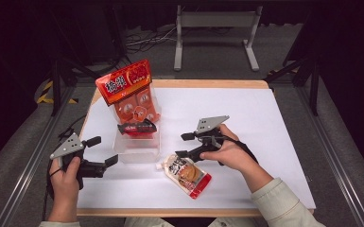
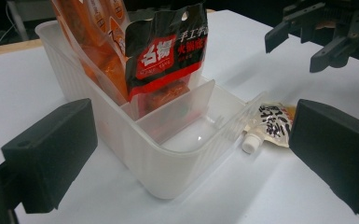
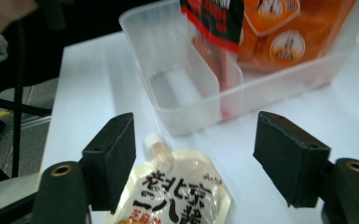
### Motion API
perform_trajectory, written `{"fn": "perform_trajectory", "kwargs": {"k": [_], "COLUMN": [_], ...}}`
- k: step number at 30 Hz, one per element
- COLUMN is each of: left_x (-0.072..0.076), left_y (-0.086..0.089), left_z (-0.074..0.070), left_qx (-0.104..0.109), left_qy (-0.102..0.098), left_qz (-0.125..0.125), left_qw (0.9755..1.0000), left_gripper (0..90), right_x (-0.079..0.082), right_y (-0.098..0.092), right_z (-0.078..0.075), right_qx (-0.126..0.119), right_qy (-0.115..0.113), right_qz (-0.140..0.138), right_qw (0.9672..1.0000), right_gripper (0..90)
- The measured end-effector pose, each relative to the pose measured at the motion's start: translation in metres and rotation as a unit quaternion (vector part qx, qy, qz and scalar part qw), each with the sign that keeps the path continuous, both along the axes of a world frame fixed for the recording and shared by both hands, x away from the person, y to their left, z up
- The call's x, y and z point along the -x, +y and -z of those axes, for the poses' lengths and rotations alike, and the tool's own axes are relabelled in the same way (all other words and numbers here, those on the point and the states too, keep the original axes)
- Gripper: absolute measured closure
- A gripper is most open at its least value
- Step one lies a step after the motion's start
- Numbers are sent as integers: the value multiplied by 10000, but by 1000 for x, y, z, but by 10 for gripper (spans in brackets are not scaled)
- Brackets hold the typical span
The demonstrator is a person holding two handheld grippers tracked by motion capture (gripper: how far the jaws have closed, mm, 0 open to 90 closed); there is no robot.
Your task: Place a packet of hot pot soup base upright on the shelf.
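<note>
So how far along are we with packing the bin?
Two packets stand in the clear bin: the orange packet at the back, the black-and-red packet in the middle. The front compartment is empty. The spouted pouch still lies on the table; both grippers, left and right, are open.

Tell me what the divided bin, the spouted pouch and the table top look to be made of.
Divided bin: translucent frosted plastic, likely; the packets inside show through its ribbed walls.
Spouted pouch: glossy flexible film, printed, with a hard white plastic spout, by its sheen.
Table top: matte white surface, wood-coloured at the edges; possibly laminated board.
</note>
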State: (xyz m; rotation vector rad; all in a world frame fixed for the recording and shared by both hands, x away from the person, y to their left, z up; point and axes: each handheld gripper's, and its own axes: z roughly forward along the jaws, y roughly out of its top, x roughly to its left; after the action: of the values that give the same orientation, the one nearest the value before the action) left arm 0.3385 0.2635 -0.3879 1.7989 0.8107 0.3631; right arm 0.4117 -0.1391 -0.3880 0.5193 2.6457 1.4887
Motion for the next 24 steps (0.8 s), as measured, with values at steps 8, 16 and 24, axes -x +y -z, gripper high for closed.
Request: {"fn": "perform_trajectory", "kwargs": {"k": [8, 16, 24], "left_x": [0, 0, -1], "left_y": [0, 1, 0], "left_z": [0, 1, 2], "left_qx": [2, -40, -31], "left_qy": [12, 17, 28], "left_qz": [-15, -5, -43], "left_qw": [10000, 10000, 10000], "left_gripper": [19, 19, 20], "right_x": [-7, -10, -16], "right_y": [7, 17, 26], "right_z": [16, 29, 37], "right_qx": [509, 792, 1017], "right_qy": [292, 395, 509], "right_qz": [-42, -105, -55], "right_qw": [9983, 9960, 9935], "right_gripper": [267, 296, 288]}}
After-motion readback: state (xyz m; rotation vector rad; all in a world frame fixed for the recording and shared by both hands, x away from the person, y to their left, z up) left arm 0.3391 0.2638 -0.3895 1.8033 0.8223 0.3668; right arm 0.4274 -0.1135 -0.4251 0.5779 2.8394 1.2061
